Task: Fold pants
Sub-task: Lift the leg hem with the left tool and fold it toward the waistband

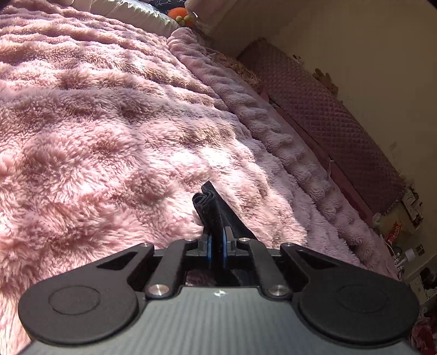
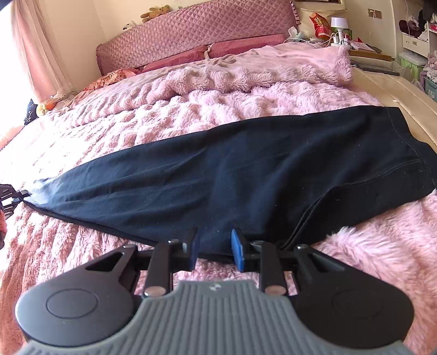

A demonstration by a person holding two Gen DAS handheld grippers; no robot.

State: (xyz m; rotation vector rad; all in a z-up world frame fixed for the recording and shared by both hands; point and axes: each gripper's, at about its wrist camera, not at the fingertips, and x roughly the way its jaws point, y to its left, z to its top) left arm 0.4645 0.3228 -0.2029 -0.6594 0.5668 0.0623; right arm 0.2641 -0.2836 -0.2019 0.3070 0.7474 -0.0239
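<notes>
A: Where do the dark navy cotton pants (image 2: 232,169) lie?

B: Flat and lengthwise across the shaggy pink plush blanket (image 2: 114,128) covering the bed, with the wide stitched band toward the right of the right wrist view and the narrow end tapering to the left edge of that view.

A: What is the state of the left claw (image 1: 217,245)?

B: Clenched on the pants – the blue pads (image 1: 209,250) are pressed together on a bunched, folded strip of the dark cloth, which rises past the fingertips above the blanket. In the right wrist view its black frame appears at the far left edge, just where the narrow end of the pants comes to a point.

A: And the right claw (image 2: 214,247)?

B: Its blue pads (image 2: 237,250) stand apart at the near hem of the pants, with a fold of dark fabric between them; whether they press on the cloth cannot be told from this view.

A: What surrounds the bed?

B: A quilted mauve padded headboard (image 2: 191,35) stands at its far end, bearing a small brown plush bear (image 2: 154,12); a cluttered bedside stand with a red snack bag (image 2: 319,24) sits beside it.
</notes>
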